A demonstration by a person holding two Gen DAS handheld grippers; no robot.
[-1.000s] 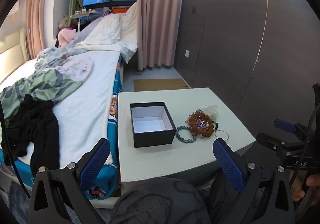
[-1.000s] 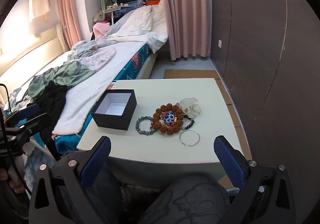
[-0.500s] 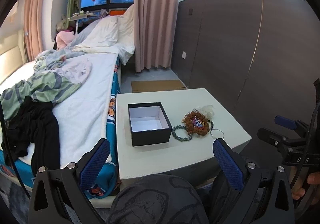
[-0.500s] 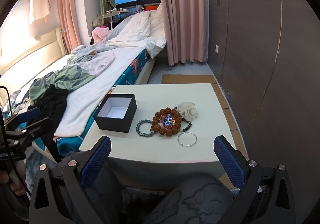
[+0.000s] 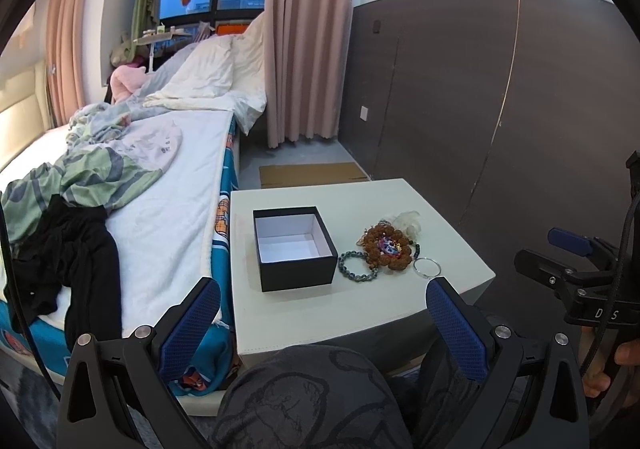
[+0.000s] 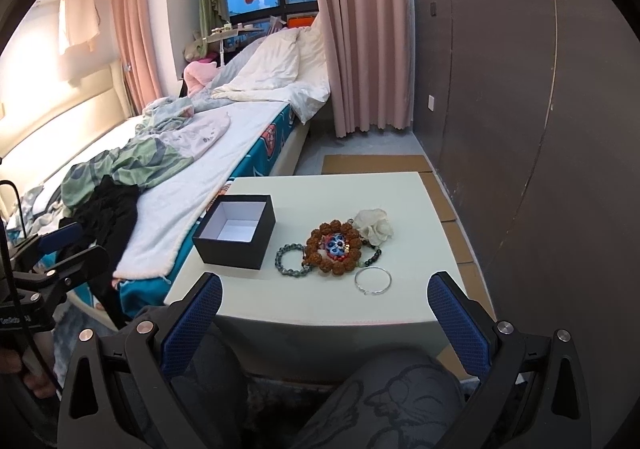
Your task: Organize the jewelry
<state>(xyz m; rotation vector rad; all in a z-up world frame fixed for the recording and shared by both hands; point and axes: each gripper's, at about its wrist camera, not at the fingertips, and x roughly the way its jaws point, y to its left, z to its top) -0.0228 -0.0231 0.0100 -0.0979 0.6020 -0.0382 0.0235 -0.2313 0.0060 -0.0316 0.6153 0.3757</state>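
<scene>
An open black box (image 5: 295, 249) with a white inside stands on a white table (image 5: 320, 313); it also shows in the right wrist view (image 6: 236, 231). Right of it lie a grey-green bead bracelet (image 6: 291, 259), a brown bead bracelet (image 6: 335, 247) around a blue-red piece, a dark bead strand (image 6: 374, 255), a white fabric flower (image 6: 374, 227) and a thin silver bangle (image 6: 373, 281). The same pile shows in the left wrist view (image 5: 386, 247). My left gripper (image 5: 320, 319) and right gripper (image 6: 324, 315) are both open and empty, held short of the table's near edge.
A bed (image 5: 160, 201) with rumpled clothes runs along the table's left side. A dark panelled wall (image 6: 540, 129) stands to the right. Cardboard (image 6: 376, 165) lies on the floor behind the table. The person's knees (image 5: 312, 401) sit below both grippers.
Both grippers have drawn back a little from the table, so it looks slightly smaller. Nothing on the table has moved. Both grippers stay open.
</scene>
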